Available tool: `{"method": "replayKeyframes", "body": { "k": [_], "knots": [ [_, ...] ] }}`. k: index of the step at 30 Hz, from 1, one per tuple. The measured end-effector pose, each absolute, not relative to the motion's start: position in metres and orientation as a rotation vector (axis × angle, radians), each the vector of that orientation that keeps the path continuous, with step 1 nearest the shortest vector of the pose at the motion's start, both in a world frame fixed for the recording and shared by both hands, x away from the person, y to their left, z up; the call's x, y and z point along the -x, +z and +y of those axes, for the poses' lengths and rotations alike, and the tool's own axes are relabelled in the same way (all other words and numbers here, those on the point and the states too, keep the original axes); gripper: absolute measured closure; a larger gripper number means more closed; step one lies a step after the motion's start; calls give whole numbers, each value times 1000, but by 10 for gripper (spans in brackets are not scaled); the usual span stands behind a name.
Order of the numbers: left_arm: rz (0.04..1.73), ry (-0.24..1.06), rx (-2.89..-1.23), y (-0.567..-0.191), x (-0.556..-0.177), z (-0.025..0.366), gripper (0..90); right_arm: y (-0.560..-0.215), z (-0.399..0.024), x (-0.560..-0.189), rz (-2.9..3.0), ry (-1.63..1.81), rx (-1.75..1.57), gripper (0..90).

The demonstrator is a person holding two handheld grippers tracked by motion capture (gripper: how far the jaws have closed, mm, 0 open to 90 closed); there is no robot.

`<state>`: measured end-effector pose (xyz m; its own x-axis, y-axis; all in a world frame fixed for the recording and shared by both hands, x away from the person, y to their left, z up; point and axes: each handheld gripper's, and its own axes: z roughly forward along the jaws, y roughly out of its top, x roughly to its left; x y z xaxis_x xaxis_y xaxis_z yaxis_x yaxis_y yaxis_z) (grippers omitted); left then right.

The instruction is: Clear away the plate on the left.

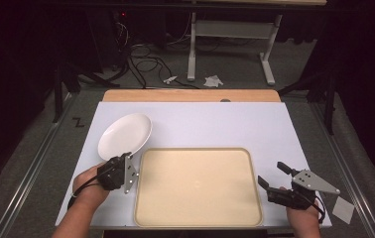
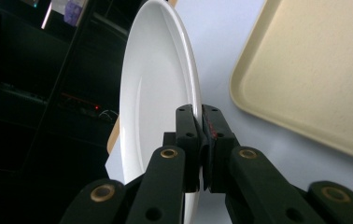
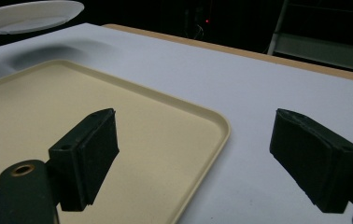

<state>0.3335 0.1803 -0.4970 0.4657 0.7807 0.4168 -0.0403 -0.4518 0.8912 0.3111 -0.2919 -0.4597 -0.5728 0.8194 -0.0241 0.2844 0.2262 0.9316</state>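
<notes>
1. The left gripper [image 1: 126, 161] sits at the near-left of the table, in the person's left hand [image 1: 89, 186], with its jaws pointing away from the person toward the white plate [image 1: 125, 135].
2. In the left gripper view the two black jaws are pressed together on the plate's [image 2: 158, 93] rim, one pad on each face of it, so the plate is pinched at its near edge.
3. The plate stands edge-on to that camera, its hollow face turned toward the dark side of the room and its back toward the table.
4. In the right gripper view the plate [image 3: 30, 14] hangs above the white table cover [image 3: 268, 88], and a soft shadow lies on the cover beneath it, so it is lifted clear of the surface.
5. From the high view the plate is over the far-left part of the white table cover [image 1: 215, 124], just beyond the far-left corner of the beige tray [image 1: 198, 186].
6. The tray lies flat in the near middle of the table, between the two hands, with nothing on it.
7. The right gripper [image 1: 279, 176] is held at the near-right of the table, just beside the tray's right edge, in the person's right hand [image 1: 302, 215].
8. Its jaws stand wide apart, with nothing between them; the tray's [image 3: 48, 107] corner and bare table cover show in the gap.
</notes>
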Motion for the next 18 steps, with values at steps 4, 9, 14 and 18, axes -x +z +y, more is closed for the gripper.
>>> {"method": "replayKeyframes", "body": {
  "k": [4,9,14,18],
  "knots": [
    [594,1104,-1781,-492,-327,177,867,-460,-292,-312,1984,1332,-1012,162],
    [563,1097,-1762,-487,-319,172,868,-460,-292,-310,1982,1335,-1021,163],
    [543,1085,-1758,-485,-314,166,868,-461,-293,-311,1978,1335,-1032,162],
    [506,1082,-1767,-483,-310,160,868,-461,-293,-312,1981,1334,-1021,163]
  ]
}}
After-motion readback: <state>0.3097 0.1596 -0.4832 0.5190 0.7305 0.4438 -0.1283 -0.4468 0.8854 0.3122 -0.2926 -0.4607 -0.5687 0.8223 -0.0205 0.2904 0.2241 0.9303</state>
